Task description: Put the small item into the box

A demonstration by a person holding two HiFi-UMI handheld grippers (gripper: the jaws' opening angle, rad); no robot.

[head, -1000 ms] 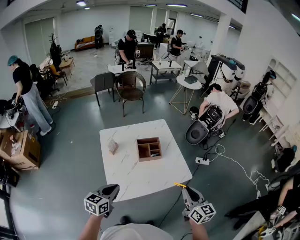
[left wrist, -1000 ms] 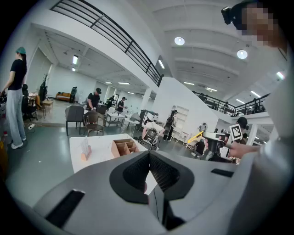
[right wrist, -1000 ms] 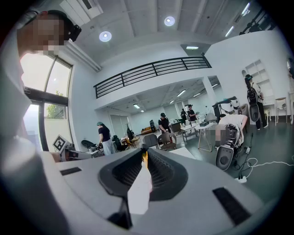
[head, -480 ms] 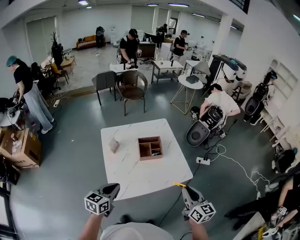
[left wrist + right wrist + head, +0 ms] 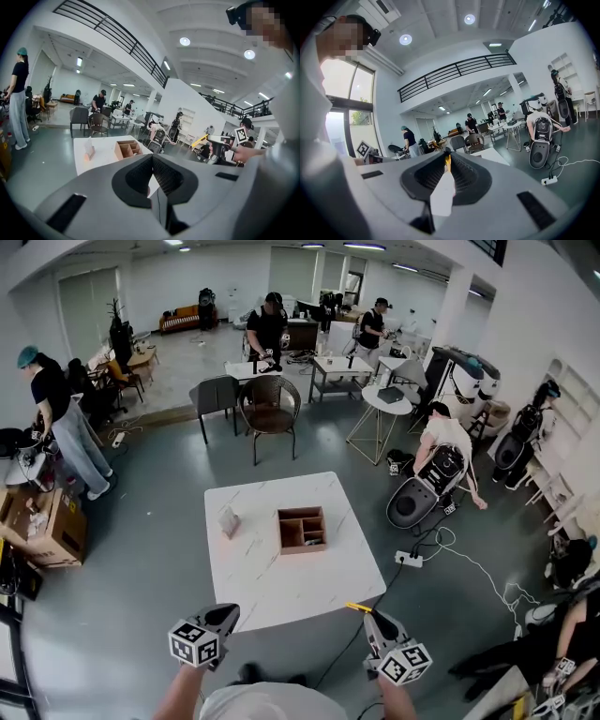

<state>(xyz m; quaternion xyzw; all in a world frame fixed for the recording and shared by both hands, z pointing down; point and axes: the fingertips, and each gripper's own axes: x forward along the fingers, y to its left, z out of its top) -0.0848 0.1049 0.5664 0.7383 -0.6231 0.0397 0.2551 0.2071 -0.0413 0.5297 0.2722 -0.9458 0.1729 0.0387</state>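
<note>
Left hand-held gripper (image 5: 228, 614) and right hand-held gripper (image 5: 359, 611), each pressed together on nothing, hang at the near edge of the white worktop (image 5: 281, 592). Farther on, the small item (image 5: 228, 520) stands left of the compartmented wooden box (image 5: 301, 530), apart from it, so the pick-up and placing both appear still to be done. Against the earlier frame only the viewpoint has drifted slightly, while item, box and grippers keep their places.

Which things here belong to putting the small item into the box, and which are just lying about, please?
For the job: small item, wooden box, white table, left claw, right claw shut on a yellow strip.
Lying about: wicker chair, cardboard box, power strip, round side table.
</note>
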